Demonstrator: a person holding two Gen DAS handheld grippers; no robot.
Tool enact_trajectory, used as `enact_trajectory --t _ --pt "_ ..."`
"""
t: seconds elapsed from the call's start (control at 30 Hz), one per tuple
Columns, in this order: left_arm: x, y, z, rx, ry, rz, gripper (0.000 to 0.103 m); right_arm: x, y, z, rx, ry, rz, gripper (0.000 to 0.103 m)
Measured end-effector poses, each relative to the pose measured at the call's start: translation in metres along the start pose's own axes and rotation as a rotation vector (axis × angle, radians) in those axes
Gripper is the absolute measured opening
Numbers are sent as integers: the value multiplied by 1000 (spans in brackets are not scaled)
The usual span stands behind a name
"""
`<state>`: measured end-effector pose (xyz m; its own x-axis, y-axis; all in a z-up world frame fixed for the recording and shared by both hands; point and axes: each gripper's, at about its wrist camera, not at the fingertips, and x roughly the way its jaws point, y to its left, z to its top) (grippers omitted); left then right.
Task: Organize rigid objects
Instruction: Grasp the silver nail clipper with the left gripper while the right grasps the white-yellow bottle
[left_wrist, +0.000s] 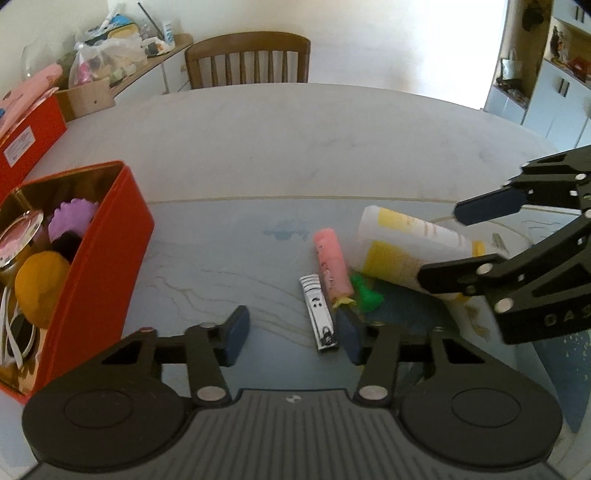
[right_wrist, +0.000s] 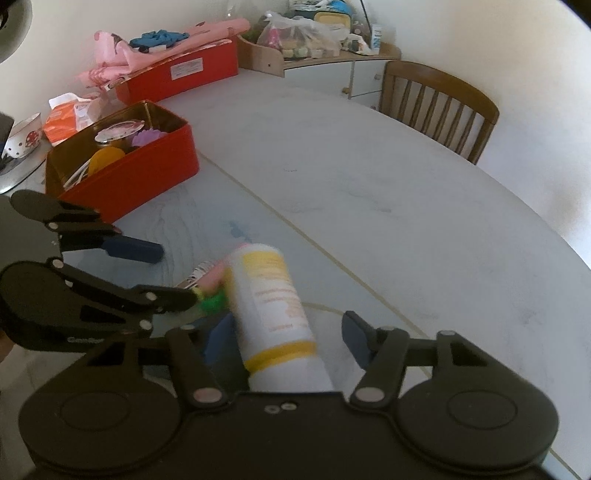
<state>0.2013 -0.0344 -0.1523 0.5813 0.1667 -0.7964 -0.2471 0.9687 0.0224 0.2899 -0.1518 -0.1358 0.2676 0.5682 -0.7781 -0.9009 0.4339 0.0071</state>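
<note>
Pale marble tabletop (left_wrist: 295, 147) carries all the work; a wooden chair (left_wrist: 247, 59) stands at its far edge and a cluttered sideboard (right_wrist: 332, 55) lines the wall behind.

We identify the destination as the red tin (left_wrist: 110, 251), open-topped, on the left of the table. It already holds a purple piece (left_wrist: 72, 219), a yellow round piece (left_wrist: 38, 288) and a round mirror-like disc (left_wrist: 20, 234).

We find the remaining items in a loose pile well apart from the tin: a nail clipper (left_wrist: 319, 314), a pink tube (left_wrist: 332, 267) just beside it, a green piece (left_wrist: 365, 295) partly hidden under the pile, and a white-and-yellow bottle (right_wrist: 273, 306) lying across them.

Our left gripper (left_wrist: 291, 334) has its jaws spread wide and holds nothing; its right finger sits just beside the clipper's near end. Our right gripper (right_wrist: 284, 343) is also spread wide, its fingers either side of the bottle's lower body. The right pad stands visibly clear of the bottle; contact at the left pad we cannot tell, since the bottle is blurred.

We judge the step in hand to be the pickup of the bottle, with the task partly complete. The next move calls for closing the right jaws squarely on the bottle's body, then lifting it clear of the pile without dragging the tube or clipper, before carrying it toward the tin.
</note>
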Motion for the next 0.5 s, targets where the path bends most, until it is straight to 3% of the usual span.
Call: enact_trajectory --t 0.1,0.3,0.5 --pt "0 -2 2 12 -5 -10 32 4 4 0 -13 14 1 46" --pt "-1 -3 1 25 -4 -21 14 5 9 -5 -1 13 -22 44" --pt "-4 1 0 -1 12 -29 11 -4 8 -15 84 23 -33 43"
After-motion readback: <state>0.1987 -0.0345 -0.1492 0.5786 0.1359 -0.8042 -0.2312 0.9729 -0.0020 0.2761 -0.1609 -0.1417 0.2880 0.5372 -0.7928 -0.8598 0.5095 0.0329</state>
